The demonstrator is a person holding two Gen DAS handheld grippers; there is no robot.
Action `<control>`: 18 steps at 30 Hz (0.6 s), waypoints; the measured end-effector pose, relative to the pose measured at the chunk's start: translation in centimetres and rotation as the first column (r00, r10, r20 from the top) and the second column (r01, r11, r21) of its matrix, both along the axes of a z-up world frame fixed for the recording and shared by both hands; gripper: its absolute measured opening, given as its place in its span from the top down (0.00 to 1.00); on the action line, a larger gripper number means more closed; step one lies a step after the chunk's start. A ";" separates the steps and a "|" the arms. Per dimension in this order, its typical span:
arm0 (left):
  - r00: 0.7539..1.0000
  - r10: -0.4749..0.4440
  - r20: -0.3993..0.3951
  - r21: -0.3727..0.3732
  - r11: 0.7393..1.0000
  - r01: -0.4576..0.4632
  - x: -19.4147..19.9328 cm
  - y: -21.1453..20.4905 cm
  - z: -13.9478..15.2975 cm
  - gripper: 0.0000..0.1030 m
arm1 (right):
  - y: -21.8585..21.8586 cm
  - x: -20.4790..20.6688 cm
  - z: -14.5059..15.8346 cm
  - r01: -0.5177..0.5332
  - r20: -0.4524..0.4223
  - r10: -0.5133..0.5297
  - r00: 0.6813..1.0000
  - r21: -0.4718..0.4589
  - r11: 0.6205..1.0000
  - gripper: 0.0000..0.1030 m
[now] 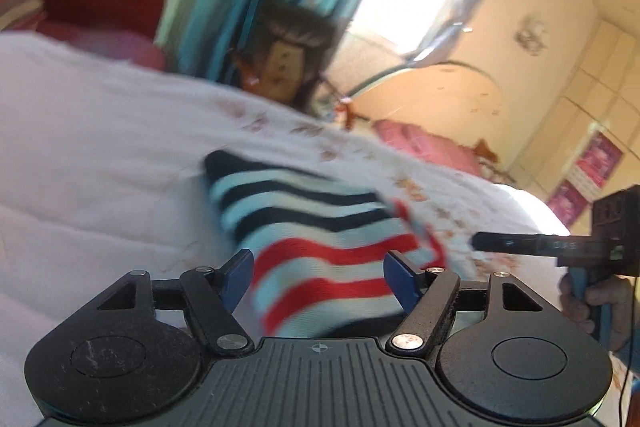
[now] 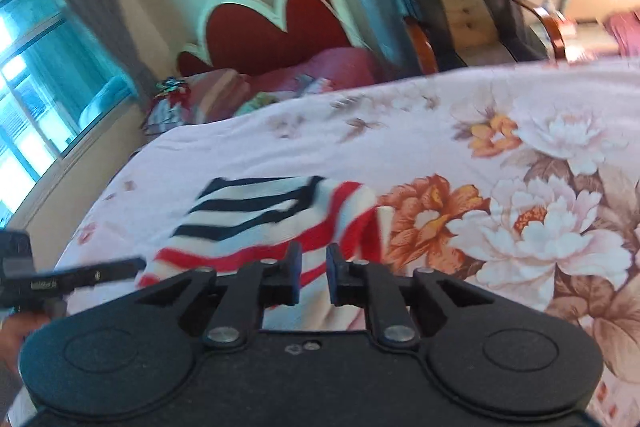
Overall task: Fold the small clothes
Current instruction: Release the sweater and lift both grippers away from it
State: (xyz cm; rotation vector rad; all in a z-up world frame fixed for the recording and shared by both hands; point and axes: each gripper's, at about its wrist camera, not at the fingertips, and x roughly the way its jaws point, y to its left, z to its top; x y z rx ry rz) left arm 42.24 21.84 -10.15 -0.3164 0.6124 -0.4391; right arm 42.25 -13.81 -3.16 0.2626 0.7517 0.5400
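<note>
Your left gripper (image 1: 318,281) stands with its jaws wide apart, the striped garment (image 1: 316,227) lying between the blue pads without either pad pressing on it. Your right gripper (image 2: 313,273) has its jaws nearly together with a narrow gap, and the cloth shows through that gap; whether the pads pinch it you cannot tell from here. The garment (image 2: 276,223) lies rumpled on the flowered bedspread (image 2: 520,187), near the bed's front edge, its long axis running from the navy-striped end toward the red headboard (image 2: 272,27) to the red-striped end by your grippers.
</note>
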 end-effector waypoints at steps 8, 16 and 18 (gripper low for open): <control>0.992 -0.123 0.003 0.209 0.971 0.120 -2.8 -6.0 -0.3 0.31 | 4.4 -4.0 0.2 -0.108 0.011 0.112 0.994 -0.178 0.978 0.87; 0.979 -0.160 0.127 0.429 0.899 0.091 -7.0 -7.8 -1.4 0.31 | 4.4 -6.2 -2.8 -0.103 0.038 0.118 0.992 -0.271 0.957 0.94; 0.976 -0.164 0.144 0.458 0.885 0.081 -7.7 -8.1 -1.3 0.31 | 4.1 -6.3 -2.9 -0.097 0.045 0.114 0.992 -0.274 0.957 0.96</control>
